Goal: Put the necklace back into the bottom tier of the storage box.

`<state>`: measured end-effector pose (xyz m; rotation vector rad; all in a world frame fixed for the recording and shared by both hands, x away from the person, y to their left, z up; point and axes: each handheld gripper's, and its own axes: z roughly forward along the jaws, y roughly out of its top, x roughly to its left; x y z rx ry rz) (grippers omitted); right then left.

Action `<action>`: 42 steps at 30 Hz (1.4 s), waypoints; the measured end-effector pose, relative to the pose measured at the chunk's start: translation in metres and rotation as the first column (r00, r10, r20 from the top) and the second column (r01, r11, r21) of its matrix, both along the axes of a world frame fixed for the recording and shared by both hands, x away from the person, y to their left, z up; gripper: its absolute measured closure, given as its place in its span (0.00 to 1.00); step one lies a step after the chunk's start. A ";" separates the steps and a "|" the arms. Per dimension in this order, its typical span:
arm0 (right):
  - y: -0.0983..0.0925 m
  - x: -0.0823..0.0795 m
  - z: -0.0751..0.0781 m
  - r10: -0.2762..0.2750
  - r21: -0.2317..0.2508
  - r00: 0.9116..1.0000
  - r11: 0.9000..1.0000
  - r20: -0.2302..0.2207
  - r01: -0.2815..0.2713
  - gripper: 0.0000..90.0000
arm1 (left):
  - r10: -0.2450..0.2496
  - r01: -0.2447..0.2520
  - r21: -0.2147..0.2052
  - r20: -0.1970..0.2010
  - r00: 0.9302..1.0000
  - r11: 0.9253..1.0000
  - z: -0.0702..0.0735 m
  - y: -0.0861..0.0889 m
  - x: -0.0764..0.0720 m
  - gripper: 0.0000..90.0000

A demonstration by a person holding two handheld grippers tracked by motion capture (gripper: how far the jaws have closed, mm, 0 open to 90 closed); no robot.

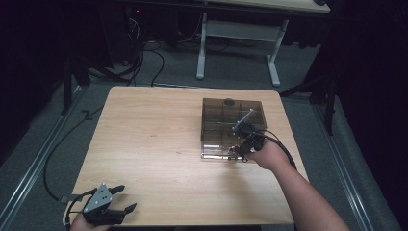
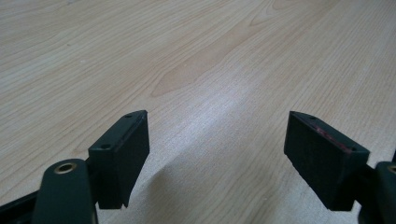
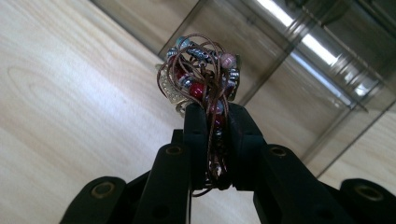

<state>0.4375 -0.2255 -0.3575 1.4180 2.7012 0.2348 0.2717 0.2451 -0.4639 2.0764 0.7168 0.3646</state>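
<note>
Right gripper point(image 3: 215, 116) clamps beaded cord bundle point(image 3: 203, 74) centre frame, beside clear box point(image 1: 232, 126); left gripper point(image 2: 217, 154) jaws spread wide, holding nothing, lower left of high view.

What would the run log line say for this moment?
right gripper: shut on beaded cord bundle | at: clear compartment box front edge | left gripper: open, idle over table
</note>
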 end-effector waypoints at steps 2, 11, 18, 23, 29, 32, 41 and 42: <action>0.004 0.006 -0.002 -0.006 -0.017 1.000 1.000 0.001 0.006 0.89 | 0.000 0.000 0.000 0.000 1.000 1.000 0.000 0.000 0.000 0.25; 0.010 0.028 -0.011 -0.013 -0.020 1.000 1.000 0.003 0.013 0.89 | -0.003 0.003 0.001 0.000 1.000 1.000 0.000 0.000 0.000 0.25; 0.012 0.036 -0.019 -0.017 -0.038 1.000 0.999 -0.010 0.016 0.89 | -0.004 0.004 0.002 0.000 1.000 1.000 0.000 0.000 0.000 0.25; 0.013 0.037 -0.024 -0.025 -0.050 0.999 0.998 -0.023 0.024 0.89 | -0.004 0.004 0.002 -0.001 1.000 1.000 0.000 0.000 0.000 0.25; 0.014 0.041 -0.031 -0.011 -0.057 0.999 0.998 -0.038 0.009 0.89 | -0.003 0.003 0.003 0.000 1.000 1.000 0.000 0.000 0.000 0.25; 0.016 0.042 -0.036 -0.013 -0.069 0.999 0.998 -0.044 0.010 0.89 | -0.003 0.003 0.004 -0.001 1.000 1.000 0.000 0.000 0.000 0.25; 0.019 0.045 -0.051 -0.026 -0.083 0.998 0.996 -0.051 0.022 0.89 | -0.005 0.005 0.005 -0.001 1.000 1.000 0.000 0.000 0.000 0.25; 0.019 0.045 -0.051 -0.035 -0.083 0.998 0.996 -0.046 0.031 0.89 | -0.005 0.005 0.005 -0.001 1.000 1.000 0.000 0.000 0.000 0.25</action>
